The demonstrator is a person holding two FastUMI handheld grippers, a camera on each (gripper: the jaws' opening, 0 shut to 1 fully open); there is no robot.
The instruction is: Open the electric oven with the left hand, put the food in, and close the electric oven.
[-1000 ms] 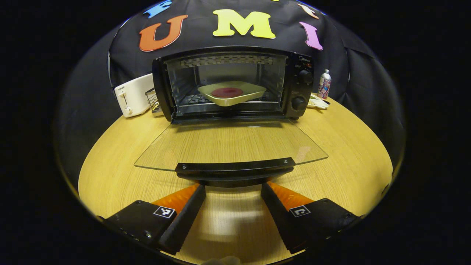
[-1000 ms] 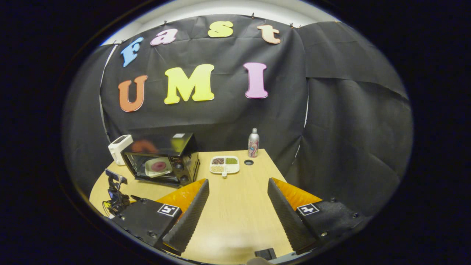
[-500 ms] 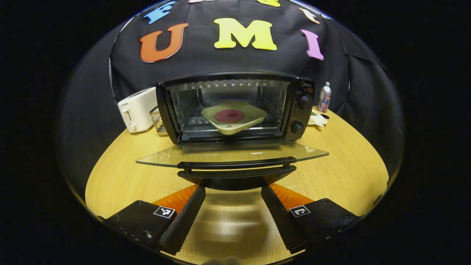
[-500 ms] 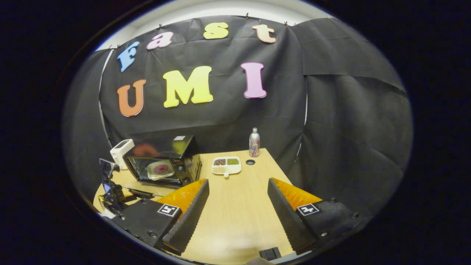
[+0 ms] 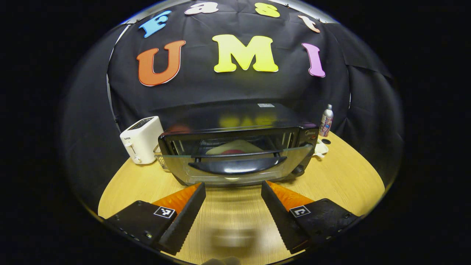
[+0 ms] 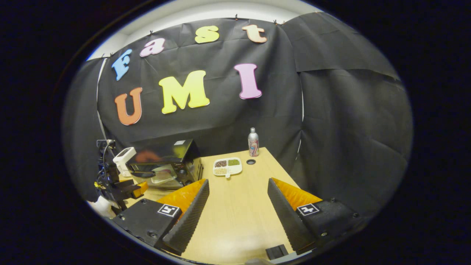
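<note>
In the left gripper view, the left claw (image 5: 233, 191) is held open above the wooden bench (image 5: 346, 184), nothing between its fingers. At 12 o'clock from it, the black electric oven (image 5: 235, 147) is seen with its glass door (image 5: 235, 167) tilted partway, its dark handle (image 5: 237, 166) just beyond the fingertips. A plate of food (image 5: 232, 148) is glimpsed inside. A white toaster (image 5: 141, 139) stands at 10 o'clock, a bottle (image 5: 325, 120) at 2 o'clock.

In the right gripper view, the right claw (image 6: 238, 193) is held open and empty. The oven is at 10 o'clock, a divided dish (image 6: 227, 166) at 12 o'clock.
</note>
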